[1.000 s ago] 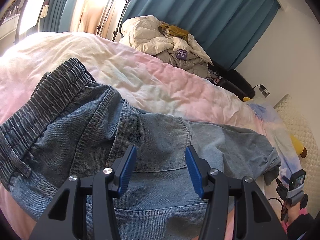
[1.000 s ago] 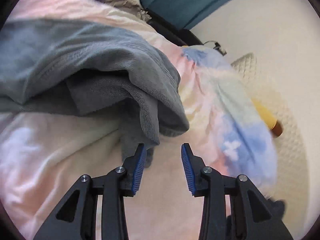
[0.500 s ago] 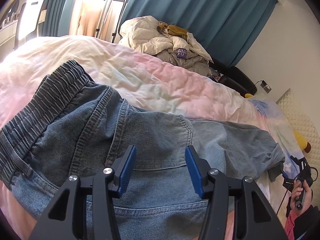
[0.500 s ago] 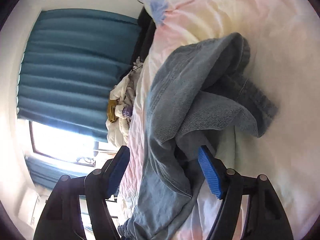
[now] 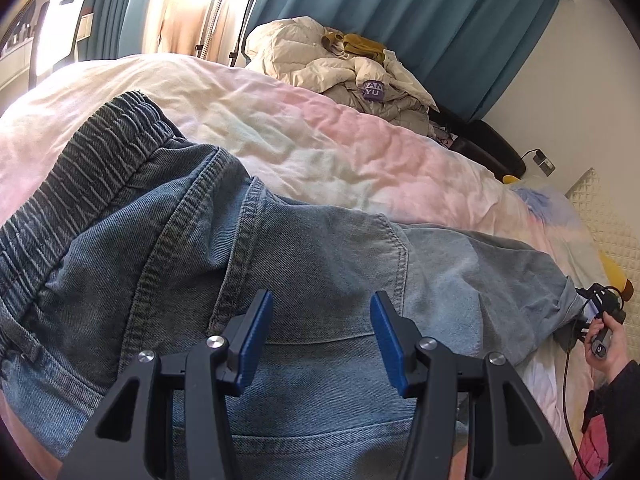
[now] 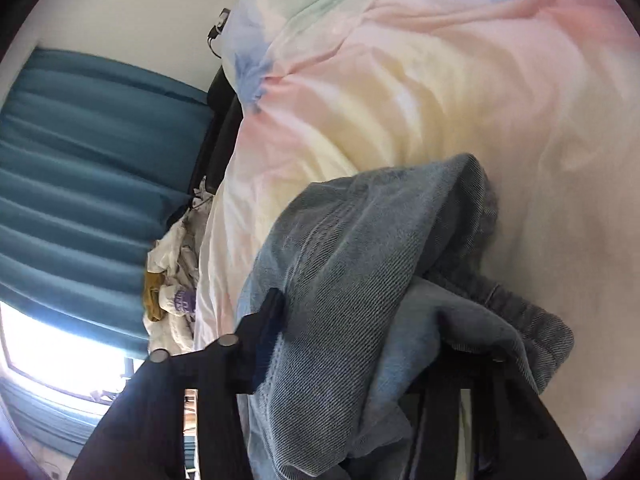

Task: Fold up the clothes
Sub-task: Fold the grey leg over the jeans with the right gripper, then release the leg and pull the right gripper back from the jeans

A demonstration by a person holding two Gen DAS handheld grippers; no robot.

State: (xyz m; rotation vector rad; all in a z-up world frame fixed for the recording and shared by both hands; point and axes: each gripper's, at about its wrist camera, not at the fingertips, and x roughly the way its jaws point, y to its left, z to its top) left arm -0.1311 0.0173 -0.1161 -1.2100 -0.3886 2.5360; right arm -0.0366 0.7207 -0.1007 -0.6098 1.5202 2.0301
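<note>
A pair of blue jeans (image 5: pixel 320 248) lies flat across the pastel bedspread (image 5: pixel 320 152), its elastic waistband (image 5: pixel 100 168) at the left. My left gripper (image 5: pixel 320 332) hovers open just over the seat, nothing between its blue pads. At the far right a hand (image 5: pixel 612 344) holds my right gripper (image 5: pixel 596 304) at the leg's end. In the right wrist view the bunched leg cuff (image 6: pixel 380 240) fills the gap of the right gripper (image 6: pixel 368 320). Its jaws stand wide apart, the left finger (image 6: pixel 272 320) beside the denim and the other hidden under it.
A heap of cream jackets (image 5: pixel 340 64) sits on the bed's far side before teal curtains (image 5: pixel 440 12). A clothes rack (image 5: pixel 180 20) and a white chair (image 5: pixel 60 28) stand at the back left. A yellow plush toy (image 5: pixel 616 276) lies by the quilted headboard (image 5: pixel 608 216).
The right gripper rolled onto its side and pushed into the leg cuff, so denim now lies between its fingers. The left gripper has barely moved.
</note>
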